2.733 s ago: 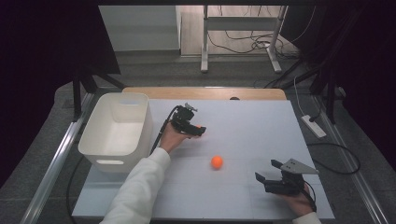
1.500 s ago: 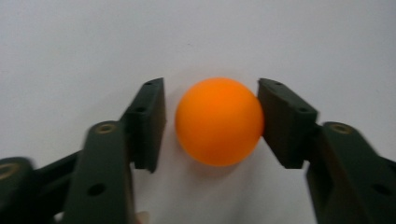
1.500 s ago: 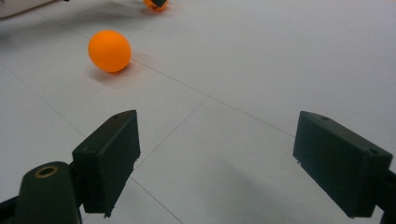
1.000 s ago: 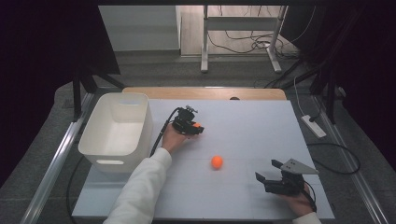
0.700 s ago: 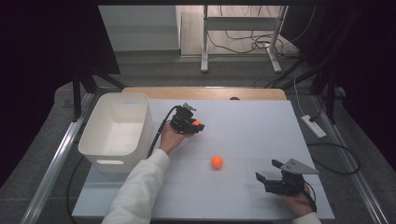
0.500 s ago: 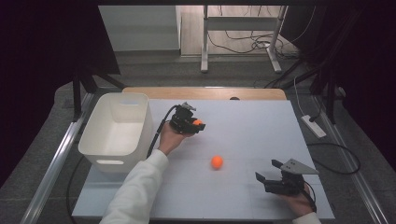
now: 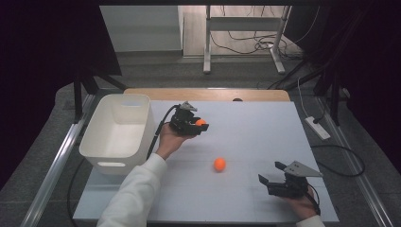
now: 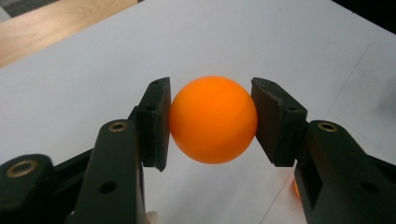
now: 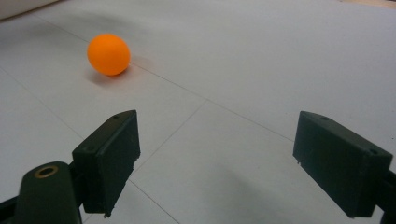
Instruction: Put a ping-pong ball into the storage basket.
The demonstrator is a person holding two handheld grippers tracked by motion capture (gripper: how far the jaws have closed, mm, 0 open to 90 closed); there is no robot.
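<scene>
Held ball: a small, smooth orange plastic ball (image 8: 213, 119), pinched between the pads of the left hand-held gripper (image 7: 196, 126) and lifted clear of the white tabletop (image 7: 265, 132).
Left hand-held gripper: pressed onto the ball from both sides; the pads (image 8: 156, 122) touch it only at its widest part, with nothing under it.
Right hand-held gripper: (image 7: 274, 182) spread wide and holding nothing, low over the near right part of the tabletop.
Second ball: another orange ball (image 7: 219, 164) lies loose on the tabletop, between the two grippers and well apart from both; in the right gripper view it sits ahead and to the left of the jaws.
Bin: a white rectangular plastic bin (image 7: 118, 130) with rounded corners stands at the left edge, just beside the left hand, and looks the likely place for the balls.
Risk, slip: the round, slick ball could squirt out if the grip slackens or the hand jerks.
Risk, drop: released too high or over the rim, it may bounce out or roll off the tabletop.
Risk, loose ball: a nudge from the right jaws would send it rolling.
</scene>
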